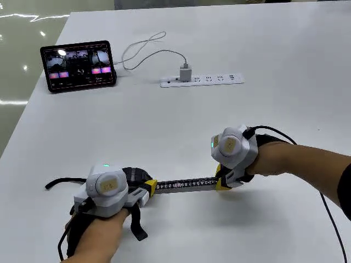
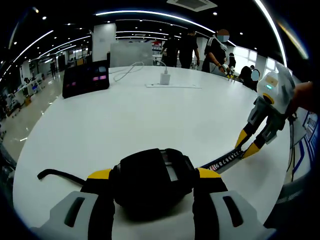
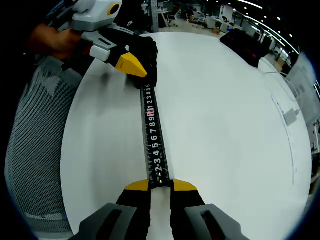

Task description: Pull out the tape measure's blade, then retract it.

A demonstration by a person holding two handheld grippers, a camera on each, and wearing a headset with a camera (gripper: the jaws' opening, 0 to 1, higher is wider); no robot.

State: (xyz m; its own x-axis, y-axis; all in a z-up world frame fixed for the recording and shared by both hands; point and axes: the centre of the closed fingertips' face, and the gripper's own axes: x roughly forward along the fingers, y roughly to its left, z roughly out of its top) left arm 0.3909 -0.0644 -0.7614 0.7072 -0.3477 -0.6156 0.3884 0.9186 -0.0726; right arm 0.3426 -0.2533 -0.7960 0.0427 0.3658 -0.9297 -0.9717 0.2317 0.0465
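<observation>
Right gripper view, right gripper (image 3: 161,186) pinching flat black blade (image 3: 152,135), left gripper (image 2: 154,173) fingers (image 2: 207,181) clamping rounded case (image 2: 150,192)

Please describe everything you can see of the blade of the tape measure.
The blade is a narrow dark strip with pale printed numbers and one red mark. It is partly pulled out and runs straight and low over the white table; whether it touches the table is unclear. One end enters the black case, clamped by the left gripper. The right gripper is shut on the other end, yellow tips on both sides.
</observation>
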